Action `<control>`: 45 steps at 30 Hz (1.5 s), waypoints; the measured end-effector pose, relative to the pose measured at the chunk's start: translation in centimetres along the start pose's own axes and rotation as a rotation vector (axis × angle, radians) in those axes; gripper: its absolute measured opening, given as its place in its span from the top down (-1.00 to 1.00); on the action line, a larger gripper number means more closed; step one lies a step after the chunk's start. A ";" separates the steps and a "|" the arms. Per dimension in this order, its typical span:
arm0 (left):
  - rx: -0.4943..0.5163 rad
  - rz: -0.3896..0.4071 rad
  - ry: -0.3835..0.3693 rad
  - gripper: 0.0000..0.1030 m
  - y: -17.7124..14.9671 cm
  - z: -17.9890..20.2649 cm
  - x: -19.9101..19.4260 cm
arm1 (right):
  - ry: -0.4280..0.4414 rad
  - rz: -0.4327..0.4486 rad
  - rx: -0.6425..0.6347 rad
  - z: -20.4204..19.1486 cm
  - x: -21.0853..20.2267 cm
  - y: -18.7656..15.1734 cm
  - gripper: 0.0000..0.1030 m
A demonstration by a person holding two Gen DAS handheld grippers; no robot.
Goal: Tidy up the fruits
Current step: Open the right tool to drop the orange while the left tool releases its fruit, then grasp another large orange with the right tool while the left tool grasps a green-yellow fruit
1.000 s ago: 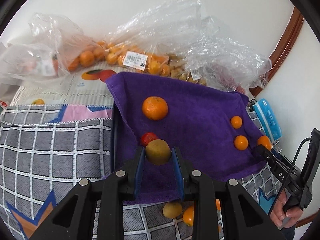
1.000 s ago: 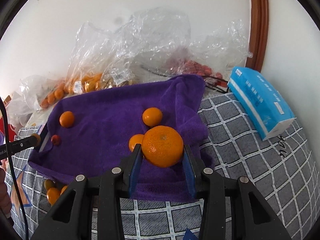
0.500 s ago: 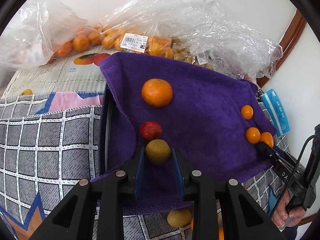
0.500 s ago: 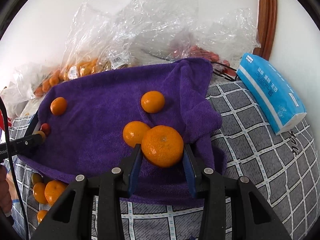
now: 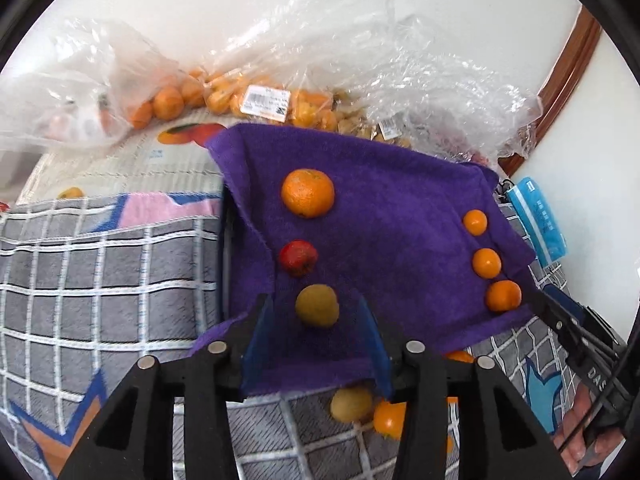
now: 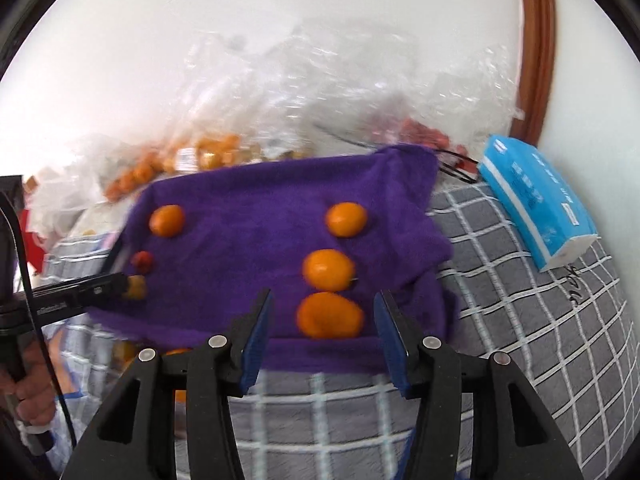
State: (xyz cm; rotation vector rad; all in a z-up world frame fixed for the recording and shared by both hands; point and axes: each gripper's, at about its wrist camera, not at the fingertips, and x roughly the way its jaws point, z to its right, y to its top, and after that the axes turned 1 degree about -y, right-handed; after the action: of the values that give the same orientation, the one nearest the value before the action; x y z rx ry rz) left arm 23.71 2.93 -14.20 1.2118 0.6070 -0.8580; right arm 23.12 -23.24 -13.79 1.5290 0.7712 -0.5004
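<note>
Both tongs have just been opening and have let go of their fruit: a second ago the left tongs point(image 5: 316, 330) pinched the yellow-green fruit point(image 5: 317, 305) and the right tongs point(image 6: 324, 332) pinched the large orange point(image 6: 330, 315); now each fruit lies on the purple towel point(image 5: 392, 200) between blue pads that stand clear of it on both sides. In the left wrist view the yellow-green fruit sits at the near end of a column, with a red fruit point(image 5: 298, 257) just beyond it and a big orange point(image 5: 307, 193) farther back. Along the towel's right side three small oranges point(image 5: 486, 263) form a second column, the nearest being the one just set down, with the right tongs' tip beside it. More fruit lies below the towel's front edge on the grey checked cloth point(image 5: 100, 280), partly hidden by the left tongs. Clear plastic bags of fruit point(image 5: 256, 100) are heaped against the white wall behind the towel. A blue tissue pack point(image 6: 536, 196) rests on the checked cloth to the right of the towel. The right wrist view is blurred.
</note>
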 end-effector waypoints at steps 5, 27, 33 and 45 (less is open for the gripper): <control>-0.024 0.028 0.008 0.14 -1.1 -1.6 -2.7 | 0.055 -0.004 -0.047 -3.3 -1.1 -1.3 0.01; -0.051 0.022 0.017 0.10 -7.1 -4.5 -5.0 | 0.205 -0.104 -0.034 -7.6 3.0 -5.1 0.16; -0.011 0.005 -0.025 0.13 -6.9 -1.6 -3.5 | 0.155 -0.067 -0.041 -5.5 0.6 -5.9 0.17; -0.026 -0.031 -0.052 0.49 -6.0 1.5 0.0 | 0.053 -0.038 -0.018 0.2 -1.4 -8.5 0.16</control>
State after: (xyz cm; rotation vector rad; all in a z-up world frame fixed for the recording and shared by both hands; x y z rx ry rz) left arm 18.63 0.84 -17.09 1.1556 0.5946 -0.9026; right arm 16.04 -23.82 -18.70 1.5184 0.8451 -0.4812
